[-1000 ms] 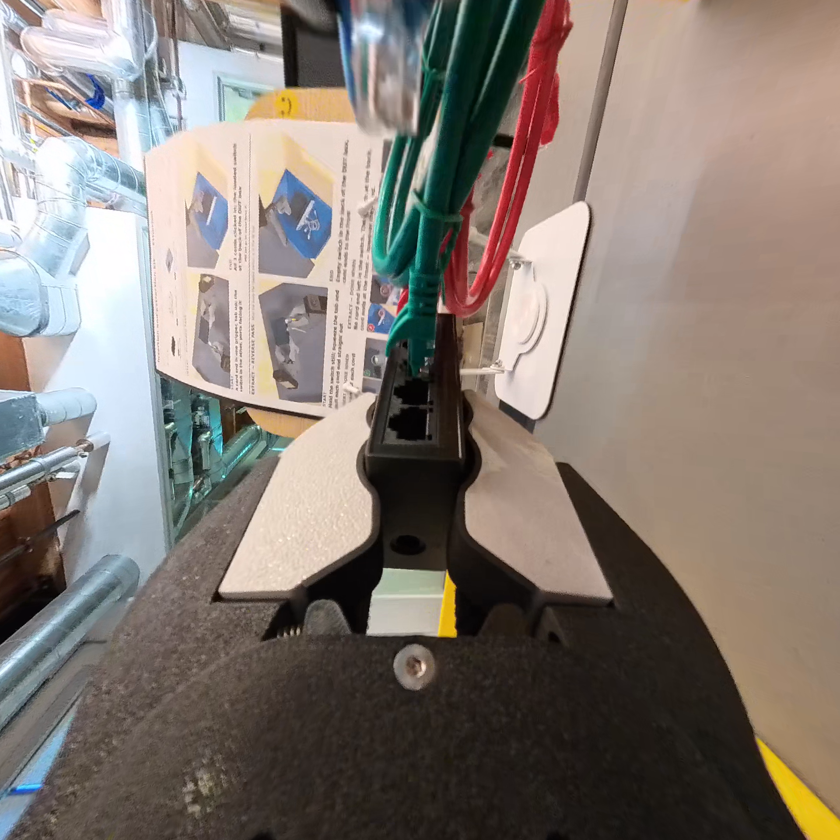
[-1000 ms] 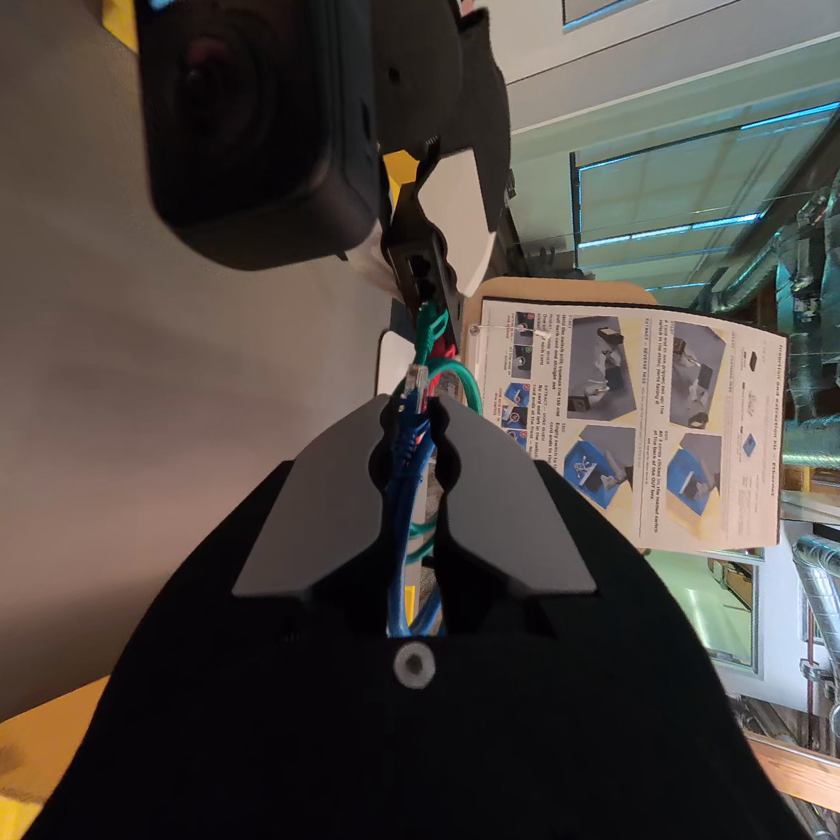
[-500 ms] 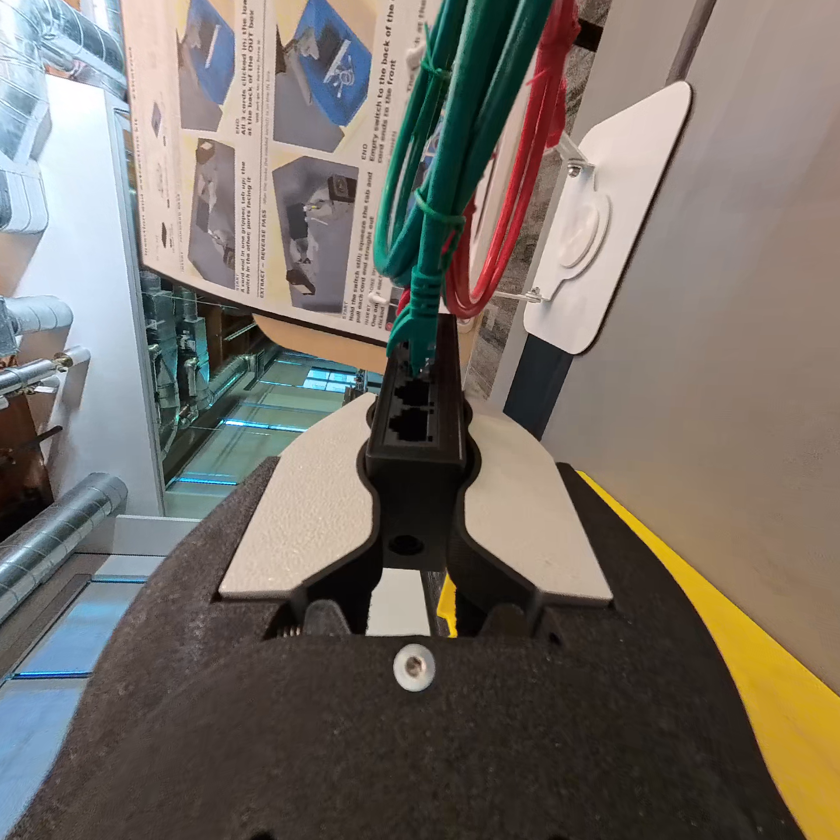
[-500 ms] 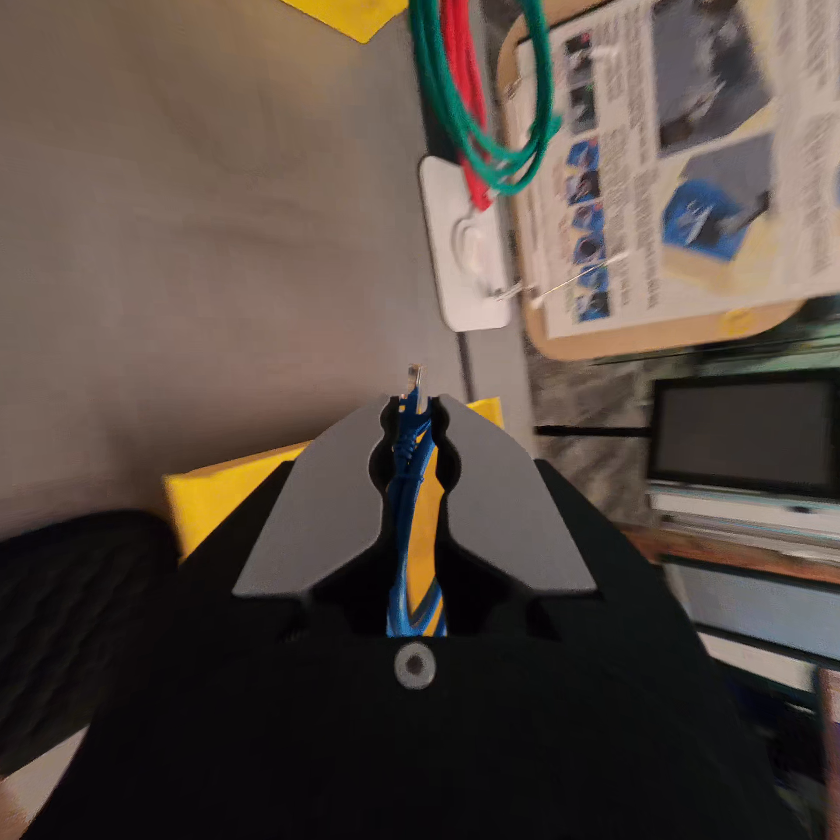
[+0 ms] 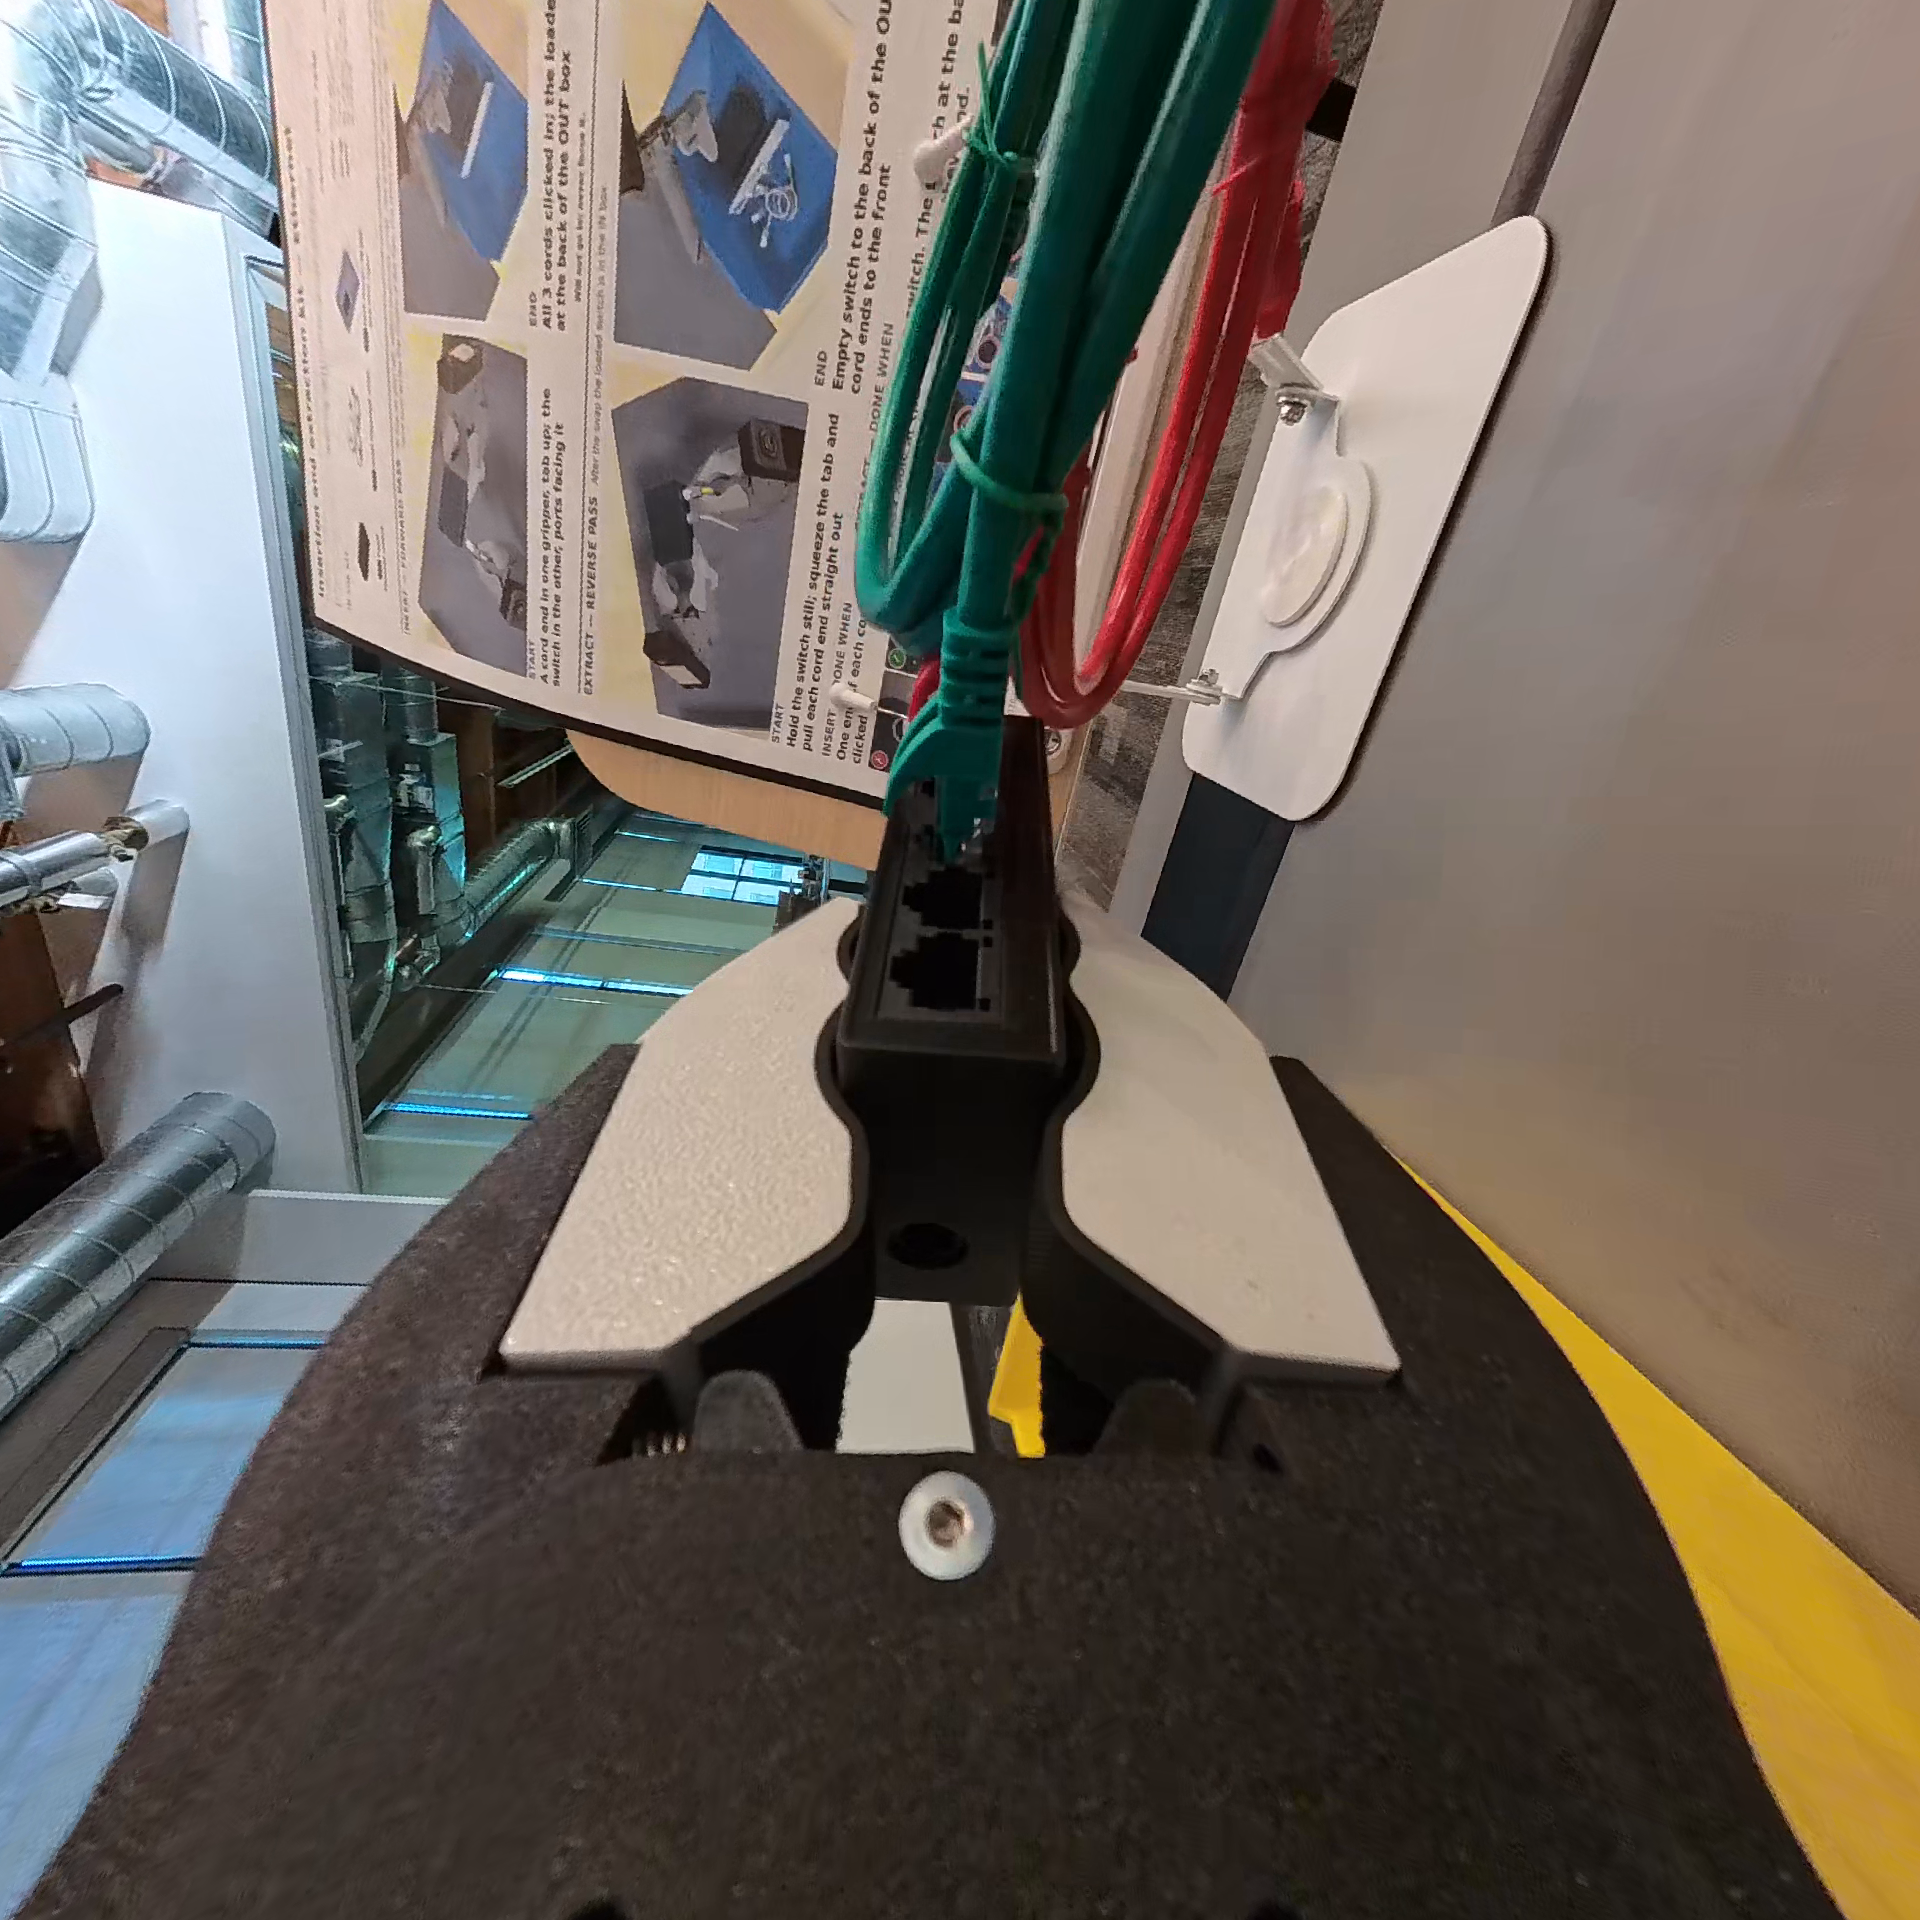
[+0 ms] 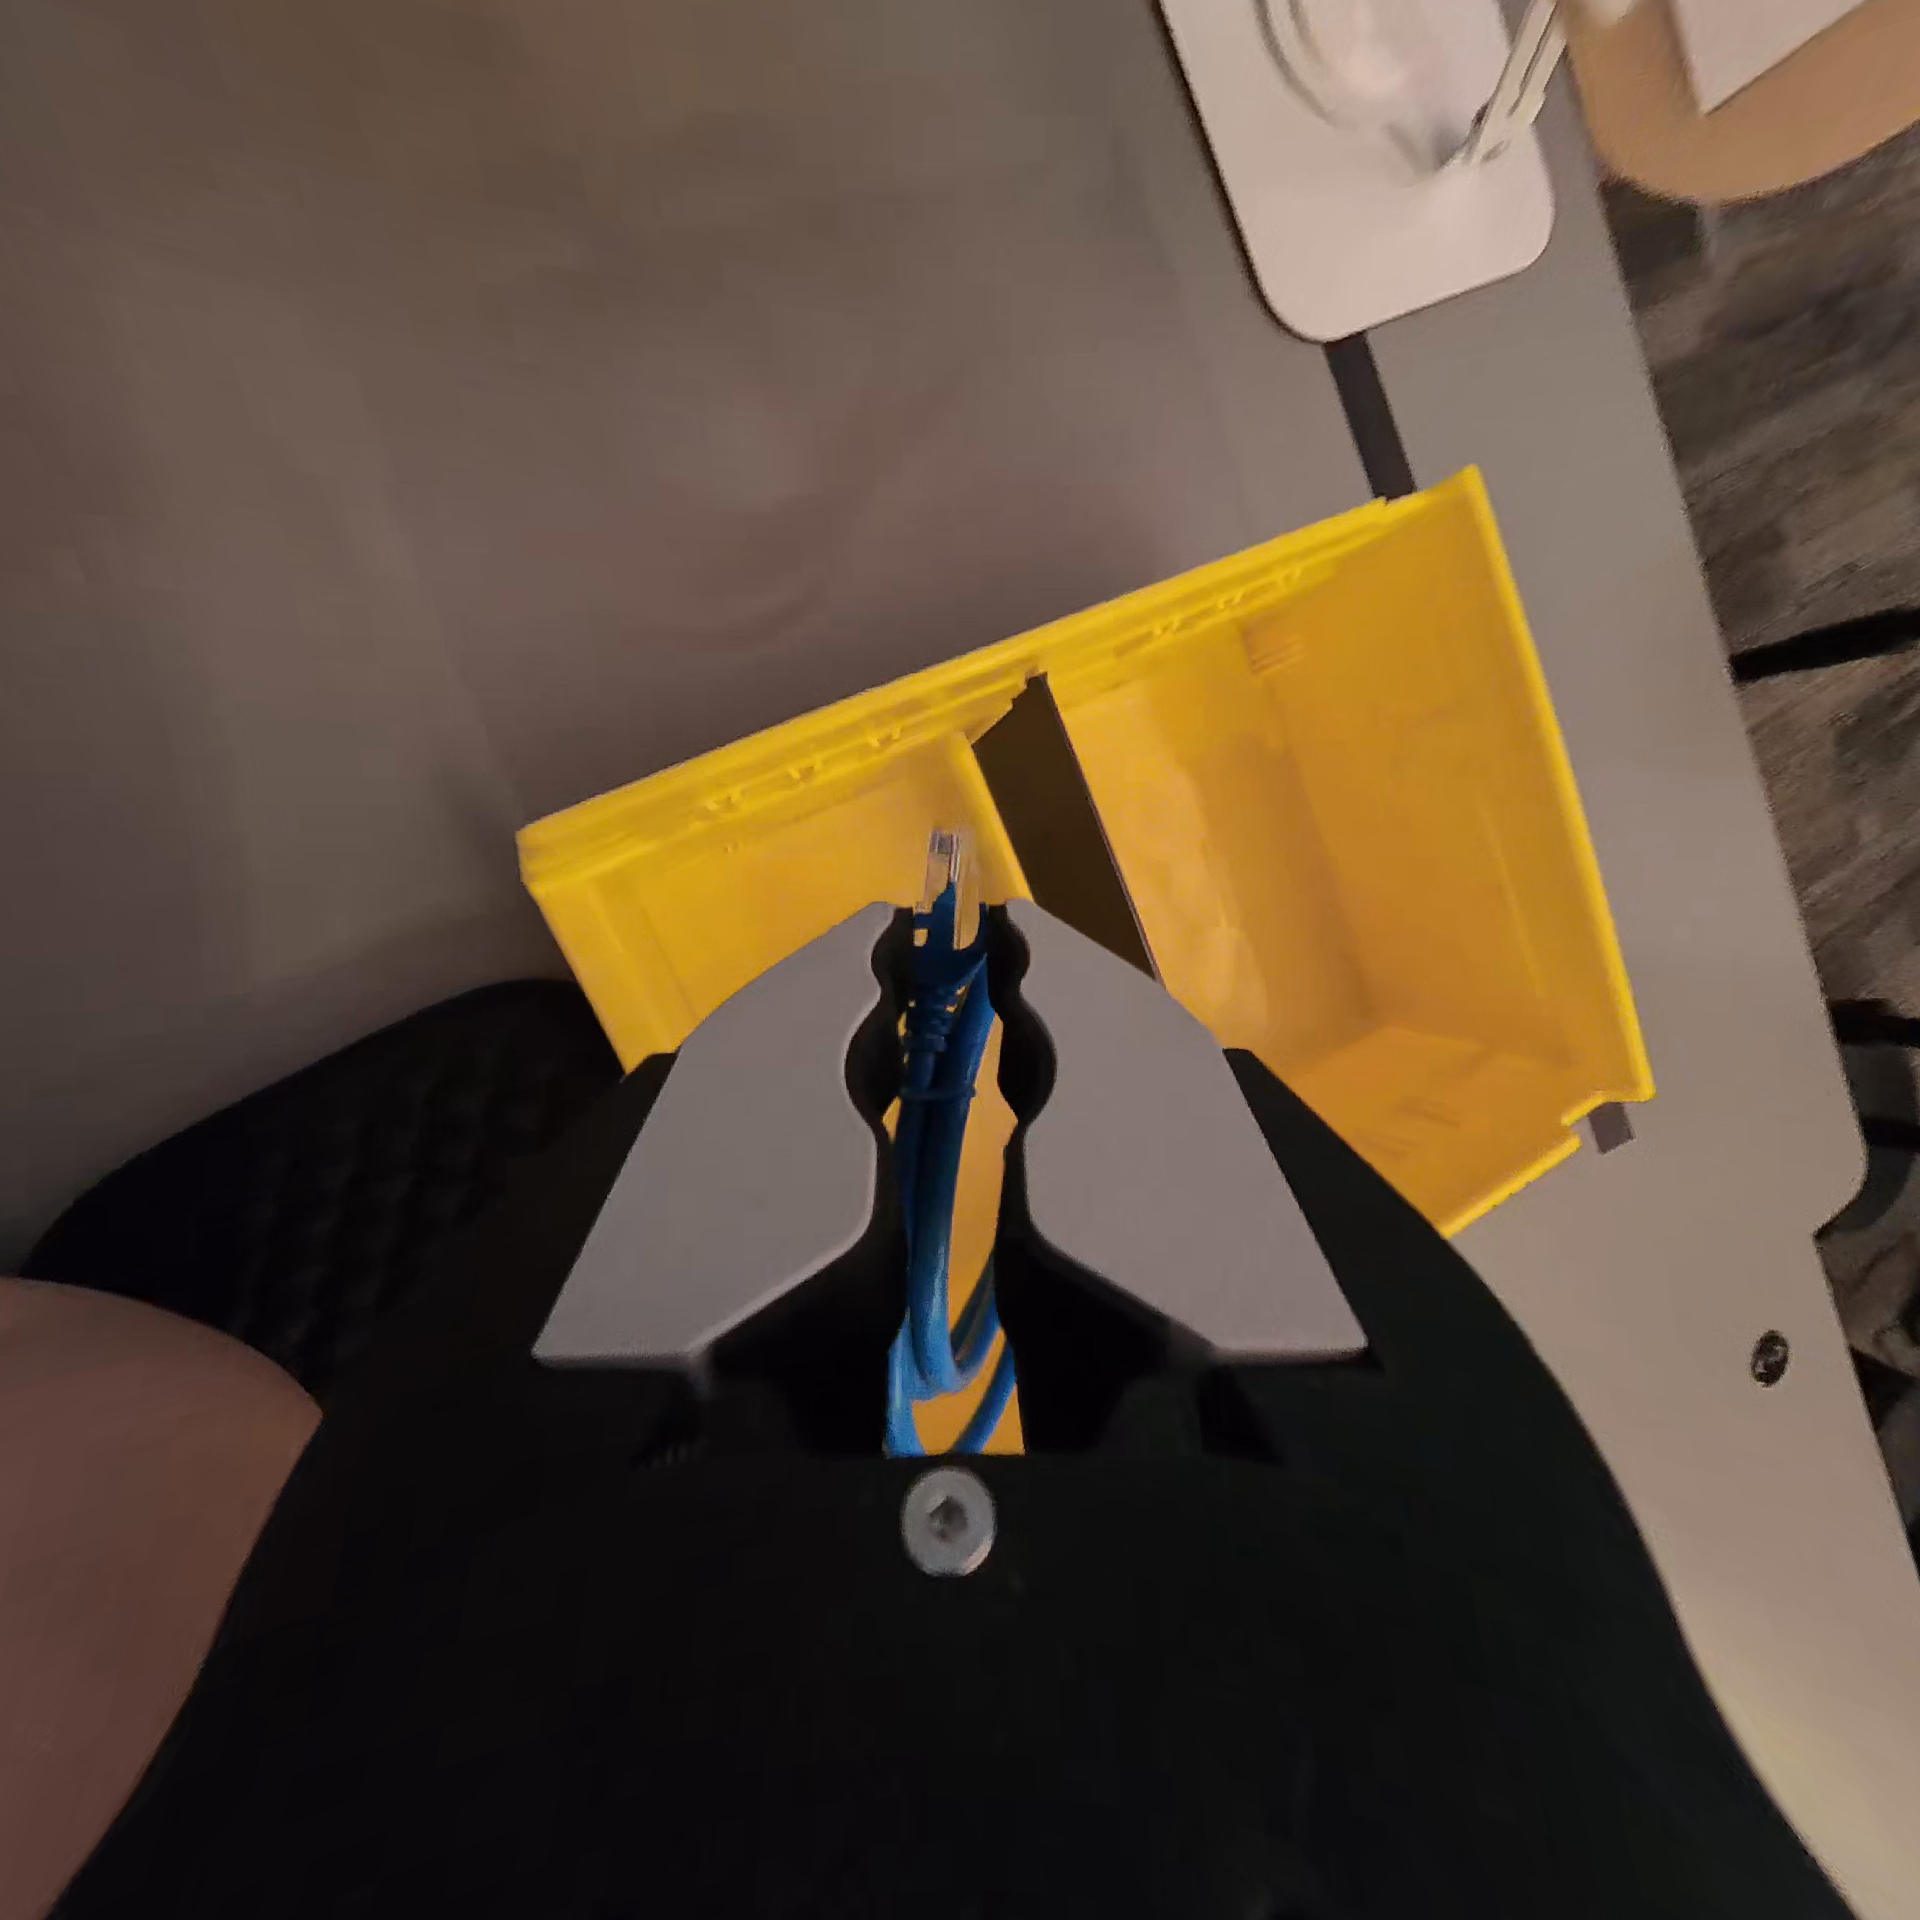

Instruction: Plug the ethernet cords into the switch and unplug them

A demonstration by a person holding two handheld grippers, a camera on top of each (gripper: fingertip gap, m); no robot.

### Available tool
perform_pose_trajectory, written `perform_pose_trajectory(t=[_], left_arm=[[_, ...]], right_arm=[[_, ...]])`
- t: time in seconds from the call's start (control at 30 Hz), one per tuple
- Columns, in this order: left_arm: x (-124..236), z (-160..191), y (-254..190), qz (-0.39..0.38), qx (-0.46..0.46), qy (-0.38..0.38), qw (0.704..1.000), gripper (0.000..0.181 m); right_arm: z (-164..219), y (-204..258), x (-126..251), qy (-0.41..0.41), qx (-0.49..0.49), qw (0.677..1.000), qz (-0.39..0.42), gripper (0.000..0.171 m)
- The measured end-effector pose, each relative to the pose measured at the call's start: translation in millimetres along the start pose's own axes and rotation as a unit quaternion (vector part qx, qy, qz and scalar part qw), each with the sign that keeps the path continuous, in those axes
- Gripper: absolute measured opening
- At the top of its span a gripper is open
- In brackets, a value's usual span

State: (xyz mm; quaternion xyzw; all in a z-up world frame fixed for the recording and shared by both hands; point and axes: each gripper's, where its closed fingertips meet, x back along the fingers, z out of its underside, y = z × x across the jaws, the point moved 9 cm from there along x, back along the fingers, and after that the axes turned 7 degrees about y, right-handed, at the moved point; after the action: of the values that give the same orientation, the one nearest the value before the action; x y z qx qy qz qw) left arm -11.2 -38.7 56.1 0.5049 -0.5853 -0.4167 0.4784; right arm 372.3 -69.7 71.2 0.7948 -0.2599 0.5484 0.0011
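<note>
The left gripper (image 5: 951,997) is pinched around the black ethernet switch (image 5: 951,977), ports facing up and outward, apparently so cords can be reached from the front. Two near ports of the switch are empty; in the port beyond them sits the green cord (image 5: 971,665), its bundle hanging past the switch beside the red cord (image 5: 1174,499). Behind the switch stands an instruction sheet (image 5: 582,343). The right gripper (image 6: 951,935) is pressed together on the blue cord (image 6: 940,1049), plug tip forward, over the yellow bin (image 6: 1351,831), likely for setting it down there.
</note>
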Motion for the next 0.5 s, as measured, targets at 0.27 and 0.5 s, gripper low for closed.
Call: perform_pose_trajectory(t=[0.27, 0.5], left_arm=[[2, 3, 4, 0.002, 0.007, 0.001, 1.0, 0.03], [4, 2, 7, 0.003, 0.01, -0.001, 1.0, 0.03]], right_arm=[[11, -17, -39, 0.081, -0.034, 0.996, -0.026, 0.015], [4, -18, -68, 0.115, -0.029, 0.991, -0.059, 0.015]])
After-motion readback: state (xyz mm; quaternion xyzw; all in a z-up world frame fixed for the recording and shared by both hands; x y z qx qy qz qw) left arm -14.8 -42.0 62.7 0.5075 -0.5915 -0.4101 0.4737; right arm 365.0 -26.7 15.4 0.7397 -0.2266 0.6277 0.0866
